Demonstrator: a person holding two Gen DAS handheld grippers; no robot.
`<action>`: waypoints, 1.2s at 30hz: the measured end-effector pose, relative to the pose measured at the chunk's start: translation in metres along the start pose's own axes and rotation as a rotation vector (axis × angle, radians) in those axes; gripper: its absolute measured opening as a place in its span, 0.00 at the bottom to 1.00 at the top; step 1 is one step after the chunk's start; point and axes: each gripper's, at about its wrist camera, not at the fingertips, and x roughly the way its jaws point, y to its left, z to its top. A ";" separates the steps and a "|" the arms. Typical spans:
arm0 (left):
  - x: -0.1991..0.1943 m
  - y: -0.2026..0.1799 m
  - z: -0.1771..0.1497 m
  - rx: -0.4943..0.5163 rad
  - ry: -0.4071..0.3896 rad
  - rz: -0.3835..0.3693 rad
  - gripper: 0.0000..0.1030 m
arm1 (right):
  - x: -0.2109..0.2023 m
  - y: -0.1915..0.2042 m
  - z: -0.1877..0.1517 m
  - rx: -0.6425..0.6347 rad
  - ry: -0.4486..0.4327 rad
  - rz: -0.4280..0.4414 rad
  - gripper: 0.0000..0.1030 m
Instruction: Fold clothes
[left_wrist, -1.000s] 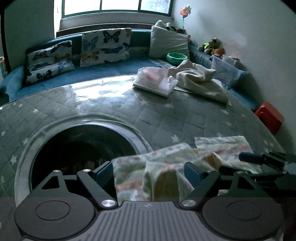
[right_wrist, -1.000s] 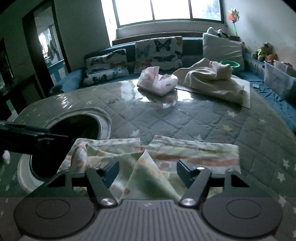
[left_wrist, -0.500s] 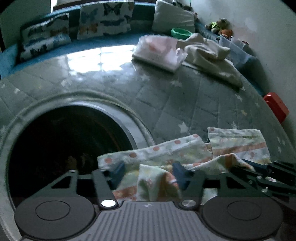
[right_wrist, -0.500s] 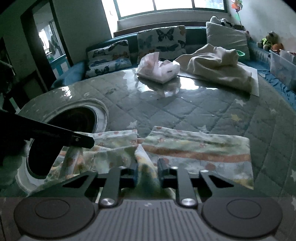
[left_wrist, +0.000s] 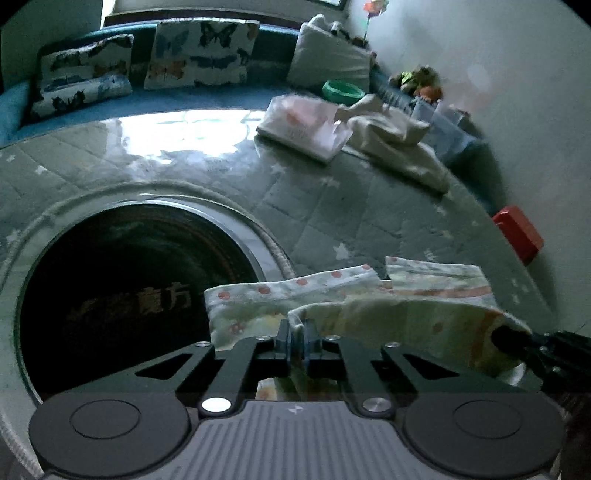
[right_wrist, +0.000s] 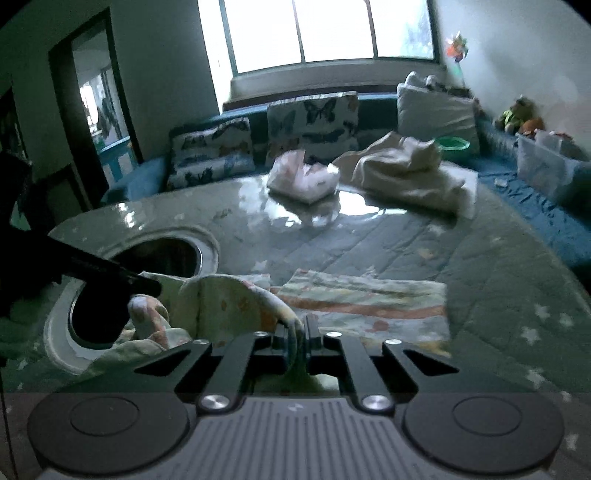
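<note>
A small pale printed garment (left_wrist: 369, 299) (right_wrist: 369, 299) with orange dots and stripes lies at the near edge of the quilted table. My left gripper (left_wrist: 295, 341) is shut on its near hem, which rises in a fold between the blue pads. My right gripper (right_wrist: 297, 341) is shut on the same hem further right, and the cloth arches up to the left of it. Each gripper shows in the other's view: the right one (left_wrist: 532, 347) at the far right, the left one (right_wrist: 110, 280) at the left.
A large round dark opening (left_wrist: 122, 306) with a metal rim sits in the table (left_wrist: 332, 206) just left of the garment. A folded pinkish cloth (right_wrist: 303, 177) and a cream pile (right_wrist: 406, 173) lie at the far side. A red box (left_wrist: 517, 236) is off the right edge.
Both grippers went from open to shut on the garment's near hem and have lifted it off the table. The cloth now arches between them.
</note>
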 end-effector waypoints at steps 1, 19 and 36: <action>-0.007 0.000 -0.003 -0.001 -0.011 -0.006 0.06 | -0.012 -0.003 0.001 0.006 -0.018 -0.010 0.06; -0.119 0.029 -0.100 -0.089 -0.115 -0.036 0.05 | -0.116 -0.073 -0.063 0.290 -0.077 -0.307 0.07; -0.090 -0.018 -0.094 0.065 -0.095 -0.048 0.70 | -0.067 -0.041 -0.035 0.169 -0.063 -0.188 0.64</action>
